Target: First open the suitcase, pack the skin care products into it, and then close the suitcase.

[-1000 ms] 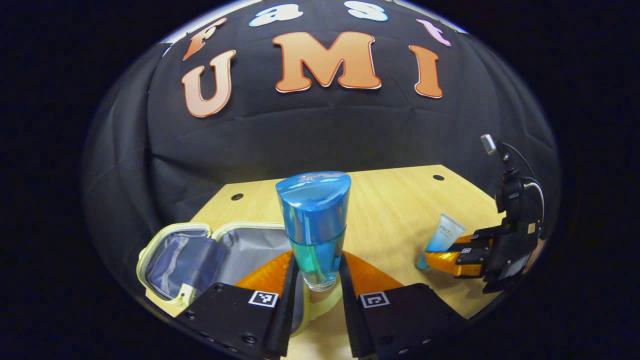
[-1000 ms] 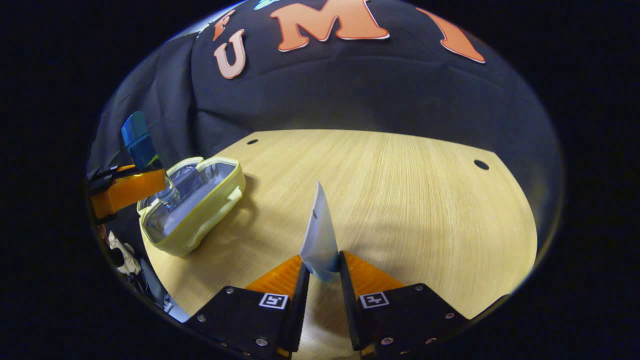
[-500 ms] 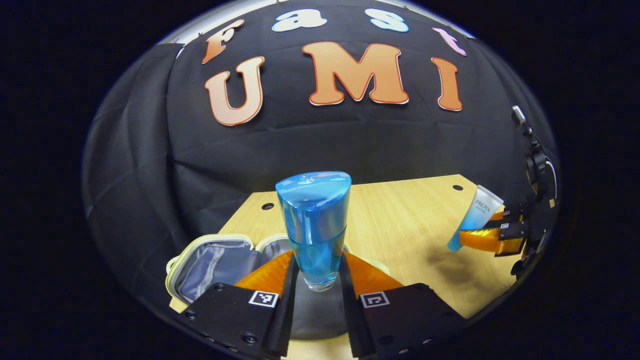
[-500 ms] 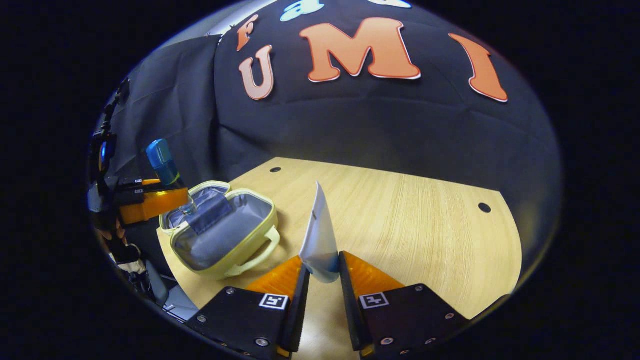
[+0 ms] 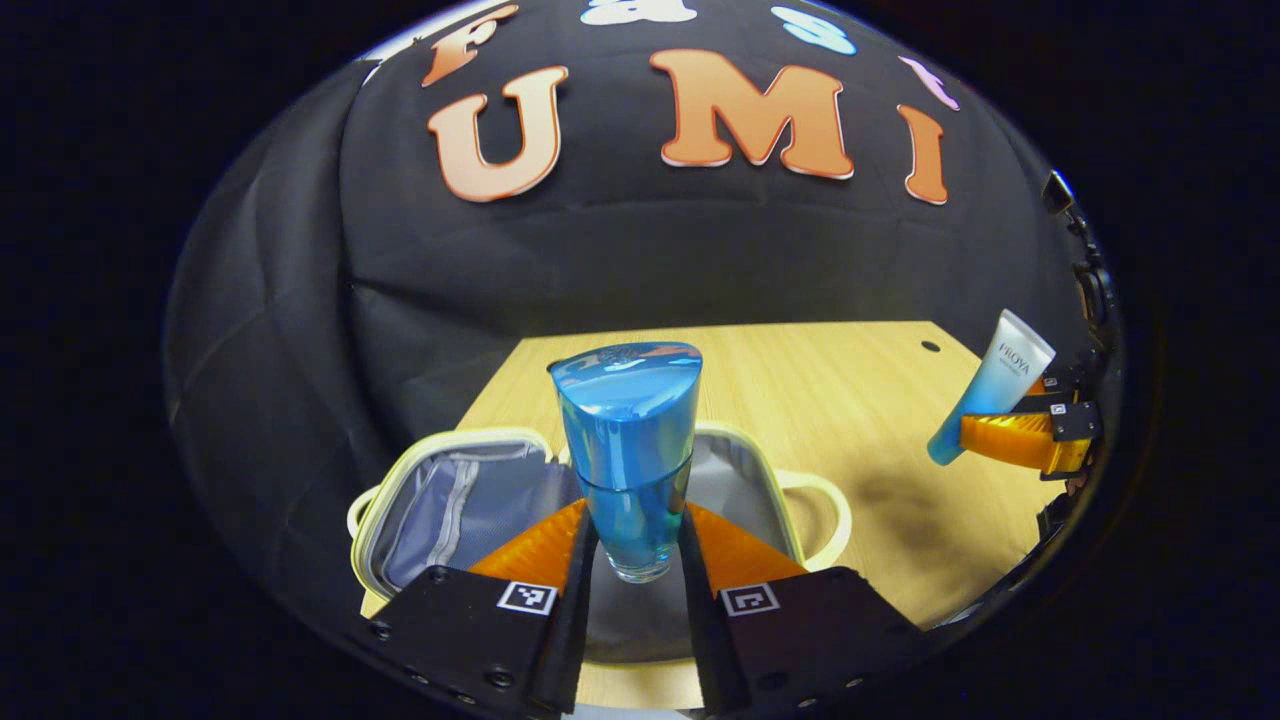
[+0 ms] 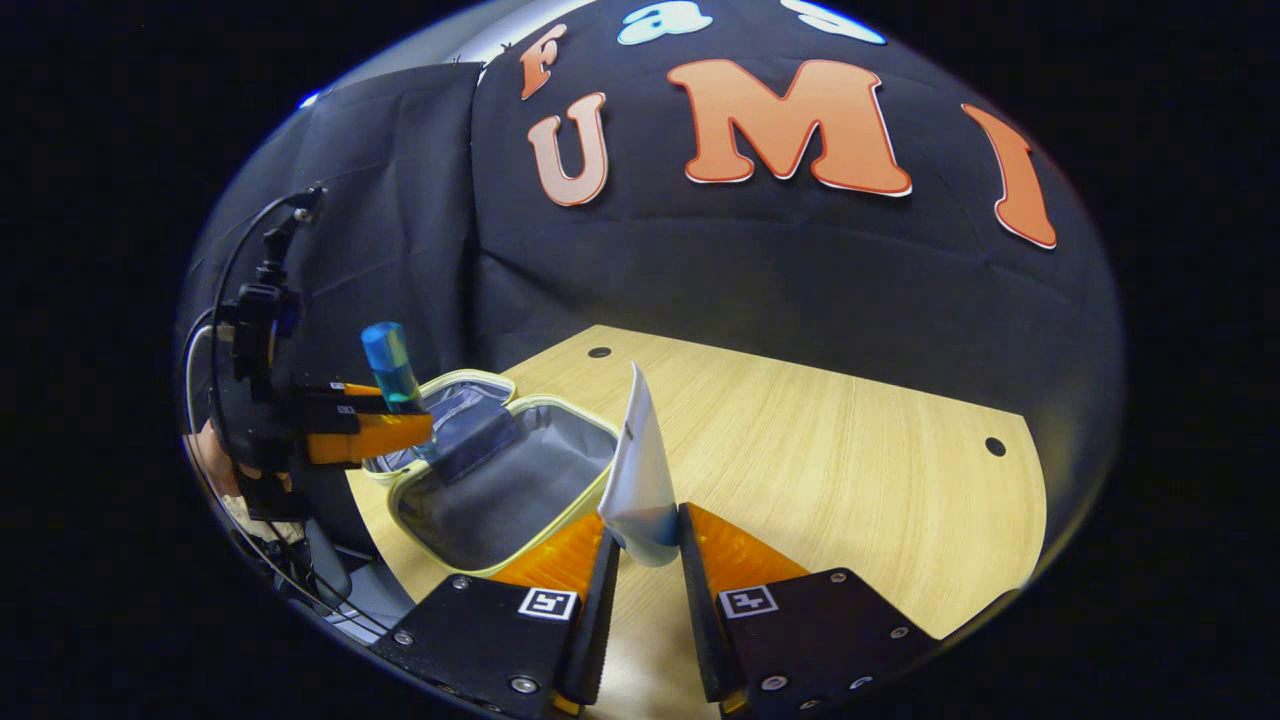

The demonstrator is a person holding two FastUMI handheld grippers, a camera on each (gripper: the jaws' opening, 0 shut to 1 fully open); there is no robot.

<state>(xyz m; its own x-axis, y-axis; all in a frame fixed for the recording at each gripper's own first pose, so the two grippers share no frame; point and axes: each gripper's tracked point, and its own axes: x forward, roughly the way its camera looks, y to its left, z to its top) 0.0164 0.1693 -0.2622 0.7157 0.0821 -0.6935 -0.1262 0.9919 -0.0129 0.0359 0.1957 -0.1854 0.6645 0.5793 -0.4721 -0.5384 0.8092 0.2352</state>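
Observation:
The pale yellow suitcase (image 5: 470, 500) (image 6: 490, 490) lies open on the table, its grey lining showing. My left gripper (image 5: 638, 560) is shut on a blue bottle (image 5: 628, 450), held upright above the suitcase's near half. The same bottle (image 6: 392, 370) and the left gripper (image 6: 370, 437) appear at the left of the right gripper view. My right gripper (image 6: 645, 555) is shut on a white tube with a blue end (image 6: 640, 480), held just right of the suitcase's rim. That tube (image 5: 995, 385) and the right gripper (image 5: 1010, 440) also show at the right of the left gripper view, in the air above the table.
The wooden table (image 6: 830, 470) stretches to the right of the suitcase, with small round holes near its far corners. The black booth cloth hangs behind. The suitcase's handle (image 5: 825, 500) sticks out toward the tube. A hand and cables (image 6: 225, 440) sit behind the left gripper.
The left gripper has carried the bottle over the open suitcase. The right gripper has lifted the tube and brought it closer to the suitcase's rim.

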